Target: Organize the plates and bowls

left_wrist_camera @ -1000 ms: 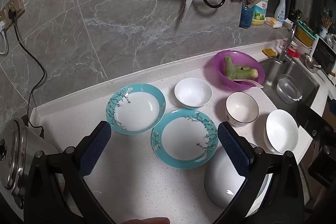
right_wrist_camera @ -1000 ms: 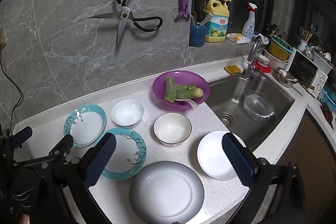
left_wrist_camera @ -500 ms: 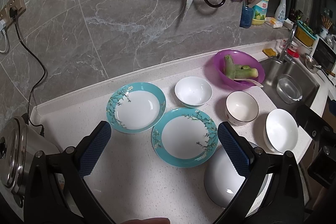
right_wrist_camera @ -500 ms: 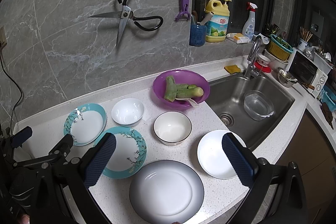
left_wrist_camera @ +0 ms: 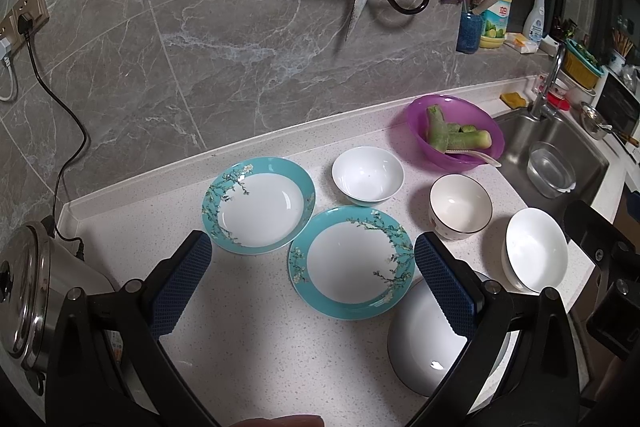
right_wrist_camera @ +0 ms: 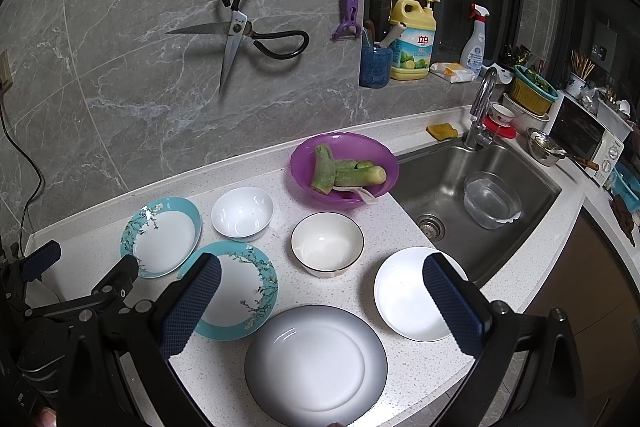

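Two teal-rimmed flowered plates lie on the white counter: the far one and the near one. A plain white bowl, a dark-rimmed bowl, a white plate and a grey-rimmed plate lie beside them. My left gripper is open above the near teal plate. My right gripper is open above the grey-rimmed plate. Both are empty.
A purple bowl with green vegetable pieces stands by the sink, which holds a clear container. A steel cooker stands at the left. Scissors and a cutting board hang on the wall. The counter's front edge is near.
Both views have shifted very slightly. Nothing on the counter has moved and both grippers remain open.
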The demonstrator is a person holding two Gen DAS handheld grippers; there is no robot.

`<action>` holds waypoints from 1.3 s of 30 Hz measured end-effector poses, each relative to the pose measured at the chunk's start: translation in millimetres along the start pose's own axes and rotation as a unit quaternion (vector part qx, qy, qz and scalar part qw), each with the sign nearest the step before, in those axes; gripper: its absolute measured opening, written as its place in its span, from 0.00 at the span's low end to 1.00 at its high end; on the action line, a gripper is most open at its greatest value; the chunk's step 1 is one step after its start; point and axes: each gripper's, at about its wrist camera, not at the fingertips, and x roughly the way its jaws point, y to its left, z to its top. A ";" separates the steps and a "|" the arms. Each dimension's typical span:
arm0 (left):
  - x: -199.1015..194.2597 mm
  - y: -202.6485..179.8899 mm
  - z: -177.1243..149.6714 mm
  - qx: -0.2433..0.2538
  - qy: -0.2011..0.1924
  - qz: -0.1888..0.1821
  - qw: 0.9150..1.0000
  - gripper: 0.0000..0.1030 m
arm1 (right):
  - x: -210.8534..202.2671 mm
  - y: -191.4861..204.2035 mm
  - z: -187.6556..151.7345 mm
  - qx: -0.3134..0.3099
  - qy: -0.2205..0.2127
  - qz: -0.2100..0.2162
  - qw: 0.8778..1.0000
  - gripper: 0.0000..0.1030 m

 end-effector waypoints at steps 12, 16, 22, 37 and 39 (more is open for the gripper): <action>-2.1 -2.2 -1.0 0.000 0.000 0.000 1.000 1.00 | 2.0 -0.7 0.7 0.000 0.001 0.000 1.000 1.00; -2.0 -2.2 -1.3 0.000 0.000 0.000 1.000 1.00 | 2.8 -0.5 1.2 0.000 0.000 0.000 1.000 1.00; -2.1 -2.1 -1.2 0.000 0.000 0.001 1.000 1.00 | 3.2 0.5 2.0 0.000 0.001 0.000 1.000 1.00; -2.0 -2.1 -1.1 0.000 0.001 0.000 1.000 1.00 | 3.5 1.8 2.6 -0.001 0.001 0.000 1.000 1.00; -1.9 -2.1 0.3 0.000 0.001 0.000 1.000 1.00 | 3.6 2.0 2.7 0.000 0.001 0.000 1.000 1.00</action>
